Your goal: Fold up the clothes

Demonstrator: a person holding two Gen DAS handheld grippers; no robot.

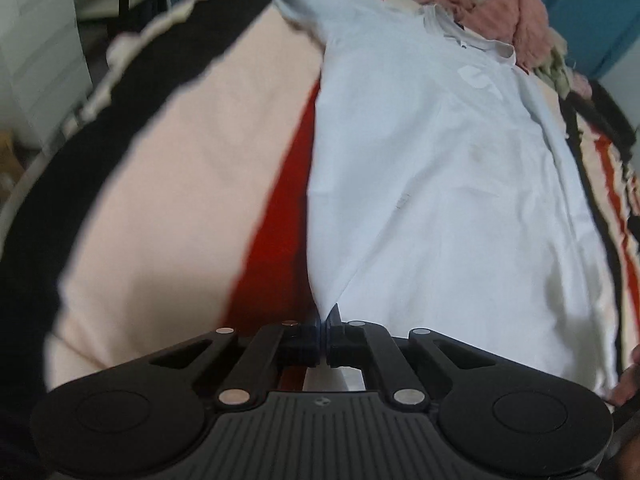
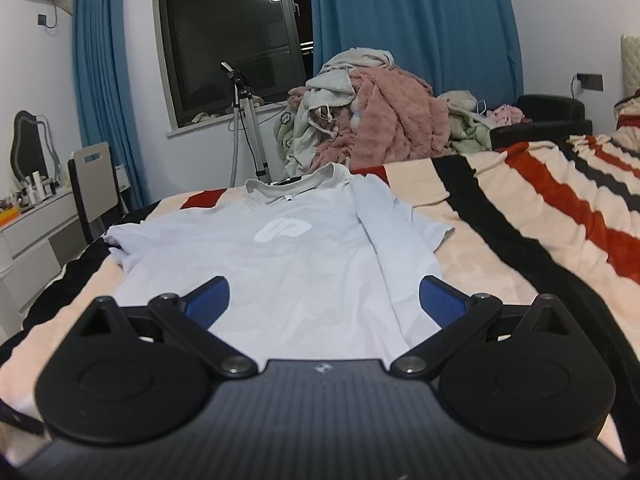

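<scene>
A pale blue long-sleeved shirt (image 2: 288, 264) lies flat, front up, on the striped blanket (image 2: 520, 208), collar away from me, with a white logo on the chest. One sleeve lies along its right side. In the left wrist view my left gripper (image 1: 323, 336) is shut on the near left corner of the shirt (image 1: 440, 160), and the cloth rises in a pinched fold from between the pads. My right gripper (image 2: 323, 286) hovers open over the shirt's lower edge, blue pads wide apart and nothing between them.
A heap of pink and beige clothes (image 2: 372, 120) sits at the bed's far end under blue curtains. A tripod (image 2: 248, 128), a chair (image 2: 94, 184) and a white dresser (image 2: 32, 232) stand to the left. Part of a hand (image 1: 630, 380) shows at the right edge.
</scene>
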